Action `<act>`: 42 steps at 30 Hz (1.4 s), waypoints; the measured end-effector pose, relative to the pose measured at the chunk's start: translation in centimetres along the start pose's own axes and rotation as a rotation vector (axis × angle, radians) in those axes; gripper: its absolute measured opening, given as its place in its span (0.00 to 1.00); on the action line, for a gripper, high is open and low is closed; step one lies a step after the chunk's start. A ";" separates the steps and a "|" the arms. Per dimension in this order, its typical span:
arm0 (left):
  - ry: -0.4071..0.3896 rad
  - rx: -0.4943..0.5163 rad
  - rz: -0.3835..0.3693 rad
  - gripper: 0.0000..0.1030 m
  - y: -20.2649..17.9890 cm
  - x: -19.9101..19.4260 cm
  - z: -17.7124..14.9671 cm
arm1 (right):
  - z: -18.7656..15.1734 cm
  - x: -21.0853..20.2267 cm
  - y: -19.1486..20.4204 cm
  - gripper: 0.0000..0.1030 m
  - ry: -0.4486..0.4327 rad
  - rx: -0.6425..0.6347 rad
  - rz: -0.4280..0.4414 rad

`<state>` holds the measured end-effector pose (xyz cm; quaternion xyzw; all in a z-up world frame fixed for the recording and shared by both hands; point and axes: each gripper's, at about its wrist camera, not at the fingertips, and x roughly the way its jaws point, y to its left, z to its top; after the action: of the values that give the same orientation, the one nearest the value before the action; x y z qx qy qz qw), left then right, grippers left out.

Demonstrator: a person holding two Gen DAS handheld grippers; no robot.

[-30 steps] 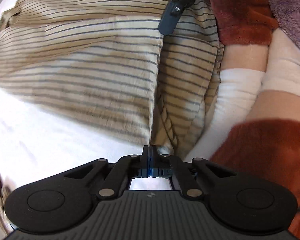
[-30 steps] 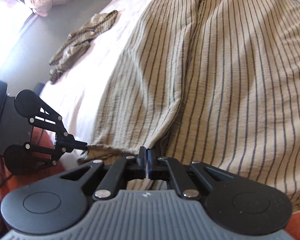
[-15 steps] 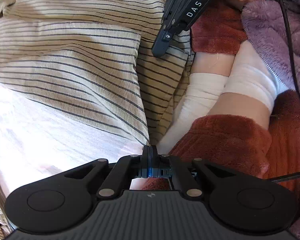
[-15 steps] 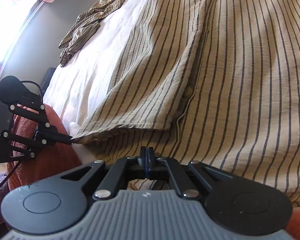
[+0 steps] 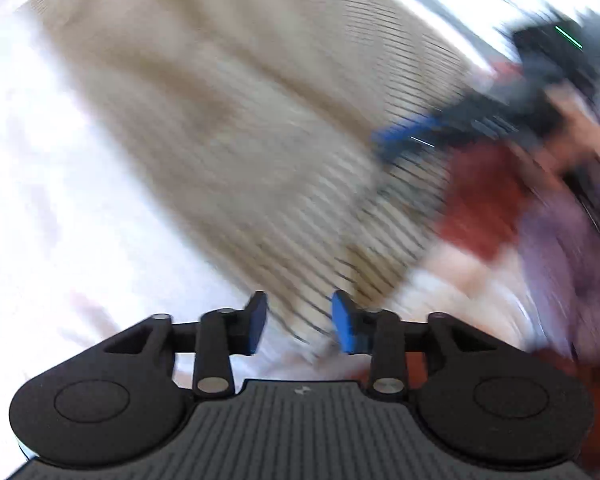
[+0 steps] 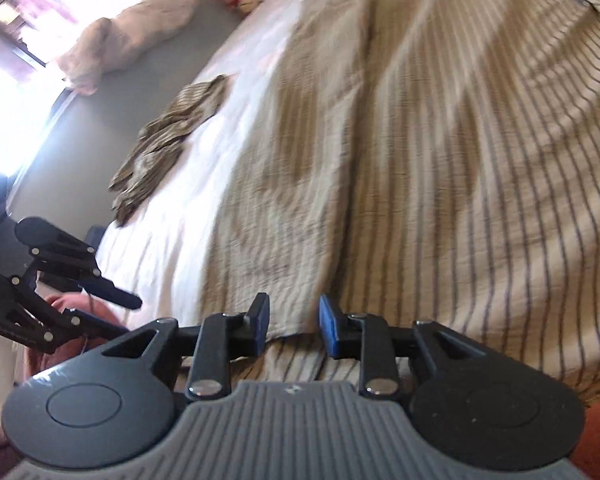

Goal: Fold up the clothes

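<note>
Opening over the striped shirt point(image 6: 440, 152) spread on the bed point(image 6: 236, 80), both the left gripper point(image 5: 299, 322) and right gripper point(image 6: 293, 325) are emptied, its folded hem released, one fold judged laid.

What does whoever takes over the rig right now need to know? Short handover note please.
Left gripper: jaws opening, nothing pinched; the shirt hem lies below the gap. View is blurred.
Right gripper: jaws opening, nothing clamped; it hangs over the near hem.
Striped shirt: spread flat on the white bed sheet, collar at the far end, one side panel folded in along its length.
Second striped garment: crumpled on the sheet near the far edge, untouched.
Done: first lengthwise fold laid down.
Left: remaining folds on the shirt, then the second garment.
</note>
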<state>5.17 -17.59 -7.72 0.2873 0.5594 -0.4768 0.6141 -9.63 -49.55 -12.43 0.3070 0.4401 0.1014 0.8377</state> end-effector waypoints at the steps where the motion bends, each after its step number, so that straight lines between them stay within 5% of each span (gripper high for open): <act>1: 0.003 -0.064 0.001 0.36 1.0 0.6 0.3 | 0.1 0.2 -0.2 0.31 0.002 0.013 -0.011; 6: 0.036 -0.311 -0.058 0.39 4.3 3.6 1.2 | 0.4 0.7 -0.8 0.31 0.021 0.036 -0.028; 9: 0.068 -0.338 -0.069 0.39 4.8 4.7 1.4 | 0.4 1.2 -1.0 0.29 0.047 0.034 -0.023; 11: 0.083 -0.326 -0.069 0.38 4.5 5.2 1.3 | 0.3 1.7 -0.9 0.19 0.067 0.018 -0.014; 12: 0.080 -0.319 -0.071 0.32 4.3 5.3 1.1 | 0.3 1.8 -0.8 0.09 0.073 0.013 -0.009; 13: 0.077 -0.313 -0.072 0.15 4.1 5.3 0.9 | 0.3 1.8 -0.9 0.06 0.073 0.013 -0.003; 16: 0.060 -0.306 -0.083 0.00 3.9 4.7 0.3 | 0.2 1.5 -1.0 0.02 0.064 0.026 0.032; 23: 0.058 -0.318 -0.110 0.00 5.1 2.0 -1.3 | 0.1 1.3 -1.4 0.02 0.090 0.069 0.158; 37: 0.202 -0.310 0.001 0.00 5.1 5.0 -1.5 | -0.1 3.7 0.2 0.03 0.212 -0.009 0.012; 42: 0.086 -0.323 -0.015 0.10 4.9 2.3 -1.6 | -0.4 2.4 0.6 0.10 0.143 -0.033 0.032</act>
<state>8.77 -14.91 -11.18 0.2008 0.6567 -0.3724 0.6243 -8.45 -47.83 -13.82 0.2921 0.4923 0.1436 0.8073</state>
